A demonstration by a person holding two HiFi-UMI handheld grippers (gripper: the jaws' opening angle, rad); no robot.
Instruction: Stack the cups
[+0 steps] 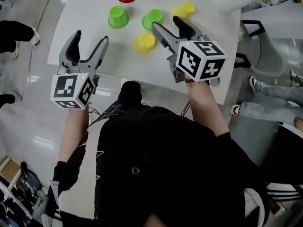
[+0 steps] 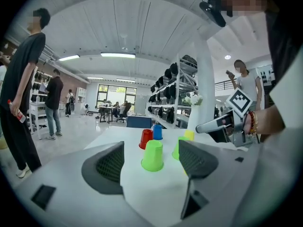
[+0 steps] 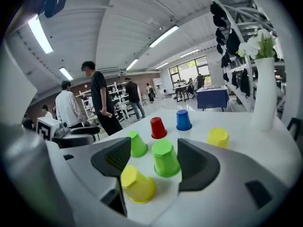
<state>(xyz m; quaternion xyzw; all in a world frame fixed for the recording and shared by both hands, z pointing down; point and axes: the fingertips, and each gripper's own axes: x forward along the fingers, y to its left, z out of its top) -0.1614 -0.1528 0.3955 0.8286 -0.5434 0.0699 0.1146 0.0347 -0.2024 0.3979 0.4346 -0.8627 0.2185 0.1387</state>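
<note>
The six cups stand upside down on the white table (image 1: 94,4), each alone, none stacked yet. The right gripper (image 1: 164,22) has its jaws spread wide and pinches nothing. The near green cup (image 3: 165,159) shows in the gap between them, not touched, and a yellow cup (image 3: 137,184) sits just beside it. The left gripper (image 1: 91,37) is spread wide and empty too, with the other green cup (image 2: 152,155) in front of it. The step now looks like grabbing one cup. To do it well, bring the jaws down on both sides of the near green cup, squeeze softly so it does not crumple, and keep off the yellow cup. Then lift it straight up.
</note>
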